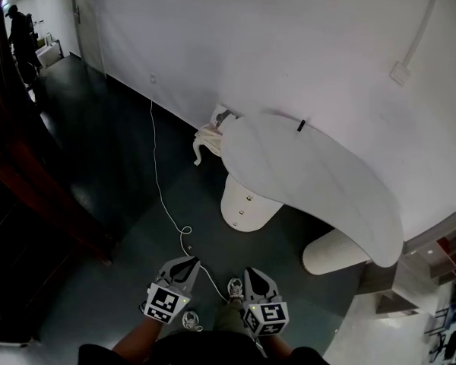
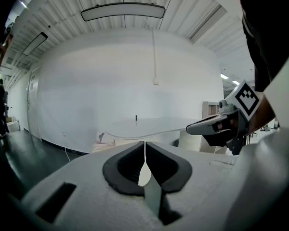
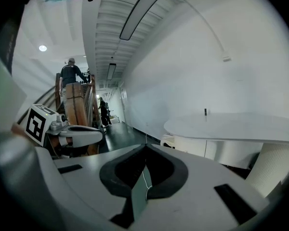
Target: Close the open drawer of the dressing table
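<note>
Left tongs and right tongs are both fully closed and empty. They are held low, side by side, well apart from the bench. The drawer pedestal stands under the left end of the bench's curved top, with two knobs showing. No drawer front is seen standing out from it, though from this height a slightly open one cannot be ruled out. Judgement: nothing is touching the pedestal. Either the closing is already done, or the whole approach is still to come.
</note>
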The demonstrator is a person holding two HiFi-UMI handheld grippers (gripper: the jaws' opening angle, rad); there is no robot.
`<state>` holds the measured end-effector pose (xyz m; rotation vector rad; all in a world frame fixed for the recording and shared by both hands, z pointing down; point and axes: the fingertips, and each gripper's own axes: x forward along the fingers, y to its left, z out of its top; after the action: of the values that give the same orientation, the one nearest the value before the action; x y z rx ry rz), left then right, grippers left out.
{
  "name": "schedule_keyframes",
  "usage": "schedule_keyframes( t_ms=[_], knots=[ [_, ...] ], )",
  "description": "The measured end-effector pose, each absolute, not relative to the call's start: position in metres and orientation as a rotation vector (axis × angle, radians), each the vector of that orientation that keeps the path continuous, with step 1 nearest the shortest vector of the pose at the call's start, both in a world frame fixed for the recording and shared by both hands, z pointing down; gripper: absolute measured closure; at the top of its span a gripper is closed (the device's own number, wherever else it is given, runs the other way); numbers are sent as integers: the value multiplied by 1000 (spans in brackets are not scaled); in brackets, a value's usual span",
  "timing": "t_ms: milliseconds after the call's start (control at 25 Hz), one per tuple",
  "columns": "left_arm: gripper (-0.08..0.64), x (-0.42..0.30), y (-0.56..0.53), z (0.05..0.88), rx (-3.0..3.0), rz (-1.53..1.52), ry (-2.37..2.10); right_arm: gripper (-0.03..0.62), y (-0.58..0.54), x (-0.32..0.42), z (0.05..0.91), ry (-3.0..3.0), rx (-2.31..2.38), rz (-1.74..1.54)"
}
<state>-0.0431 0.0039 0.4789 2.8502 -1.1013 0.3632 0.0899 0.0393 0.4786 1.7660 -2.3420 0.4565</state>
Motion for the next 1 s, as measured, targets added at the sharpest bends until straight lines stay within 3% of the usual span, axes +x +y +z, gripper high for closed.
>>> schedule_keyframes(
  t_ms=[1000],
  knots=[
    [540,-63,79,474,2848,431,-1114,591,99,72,470,-2354,1700,438]
  ],
)
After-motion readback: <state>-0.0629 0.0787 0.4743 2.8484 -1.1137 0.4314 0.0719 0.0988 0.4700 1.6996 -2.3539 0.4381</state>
